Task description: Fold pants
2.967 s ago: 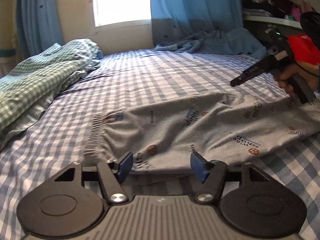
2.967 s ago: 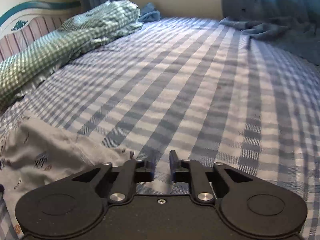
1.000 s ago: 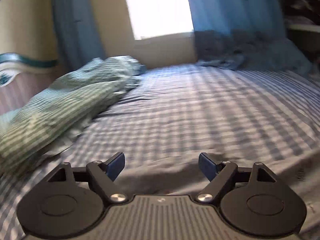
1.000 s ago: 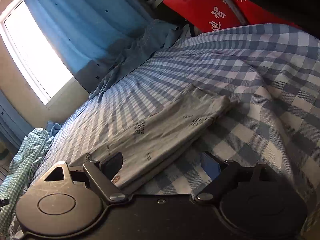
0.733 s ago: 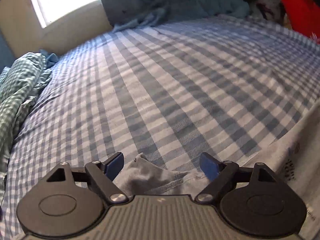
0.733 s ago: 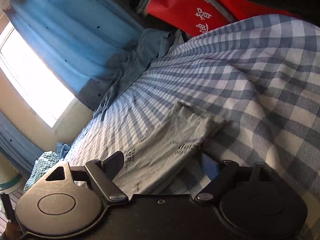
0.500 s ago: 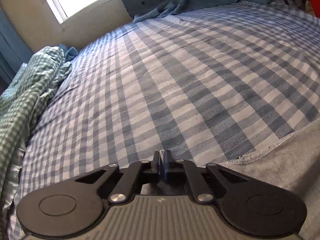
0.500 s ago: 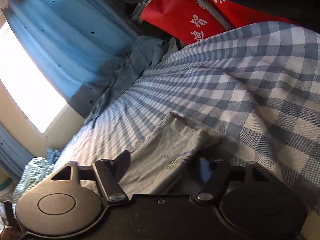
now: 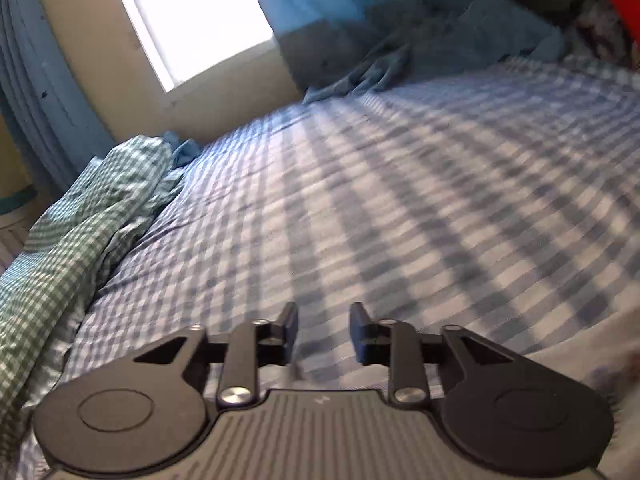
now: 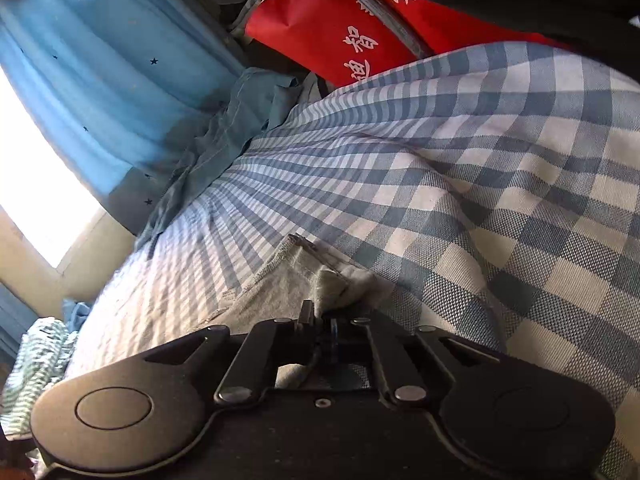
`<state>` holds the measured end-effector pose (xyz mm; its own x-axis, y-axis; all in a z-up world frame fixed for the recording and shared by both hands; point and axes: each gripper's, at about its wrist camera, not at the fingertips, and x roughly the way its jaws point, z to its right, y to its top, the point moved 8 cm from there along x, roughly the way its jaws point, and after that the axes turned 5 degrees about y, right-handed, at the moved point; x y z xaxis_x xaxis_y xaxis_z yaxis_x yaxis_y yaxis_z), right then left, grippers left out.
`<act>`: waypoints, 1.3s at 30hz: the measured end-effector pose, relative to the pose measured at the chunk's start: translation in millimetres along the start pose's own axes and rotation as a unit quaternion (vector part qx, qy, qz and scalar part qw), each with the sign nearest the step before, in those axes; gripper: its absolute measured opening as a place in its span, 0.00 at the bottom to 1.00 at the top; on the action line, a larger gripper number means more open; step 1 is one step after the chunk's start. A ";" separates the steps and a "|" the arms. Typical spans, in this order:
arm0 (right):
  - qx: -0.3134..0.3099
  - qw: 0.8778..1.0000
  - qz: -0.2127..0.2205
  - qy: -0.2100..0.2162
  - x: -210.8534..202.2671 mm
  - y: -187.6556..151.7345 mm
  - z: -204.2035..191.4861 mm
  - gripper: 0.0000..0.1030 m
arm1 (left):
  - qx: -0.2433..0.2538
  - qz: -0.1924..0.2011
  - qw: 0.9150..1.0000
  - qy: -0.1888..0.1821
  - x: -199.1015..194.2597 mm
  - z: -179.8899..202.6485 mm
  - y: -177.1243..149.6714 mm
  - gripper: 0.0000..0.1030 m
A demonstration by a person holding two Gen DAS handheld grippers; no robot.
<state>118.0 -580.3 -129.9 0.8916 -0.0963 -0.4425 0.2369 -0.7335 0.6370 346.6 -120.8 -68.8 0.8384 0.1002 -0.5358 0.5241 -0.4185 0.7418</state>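
My right gripper (image 10: 320, 326) is closing, its jaws pinching a bunched fold of the grey pants (image 10: 280, 284) at their hemmed end; my left gripper (image 9: 324, 330) is opening, nothing between its jaws, only the blue checked bedsheet (image 9: 400, 200) below; I see the pants lying flat on that sheet, a pale edge of them at the left view's lower right; beyond lie a green checked blanket (image 9: 80, 232), blue curtain (image 10: 100, 80), red bag (image 10: 340, 32).

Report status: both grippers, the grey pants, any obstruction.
Right gripper closing on the grey printed cotton pants, fabric bunched between the jaws. Left gripper opening, nothing between. No obstruction visible.
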 end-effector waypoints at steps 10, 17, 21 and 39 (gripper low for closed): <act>0.019 1.000 0.008 0.019 -1.3 -0.7 4.2 0.09 | 0.124 0.071 0.967 -0.211 -63.1 205.5 8.3 0.52; 0.035 0.999 0.019 0.029 -6.2 0.7 9.3 0.11 | 0.079 0.064 0.979 -0.180 -53.4 222.0 38.5 0.66; 0.028 0.998 0.022 0.042 -9.0 0.1 5.8 0.22 | 0.058 0.076 0.951 -0.295 -80.1 265.1 75.6 0.82; 0.045 0.998 0.037 0.031 -14.1 -1.6 17.6 0.06 | 0.055 -0.002 0.945 -0.321 -62.6 363.4 80.7 0.92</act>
<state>98.2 -589.7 -135.7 0.9282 -0.1127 -0.3547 0.1366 -0.7835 0.6062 282.0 -488.8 -121.9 0.5539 -0.4528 -0.6986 0.4787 -0.5134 0.7123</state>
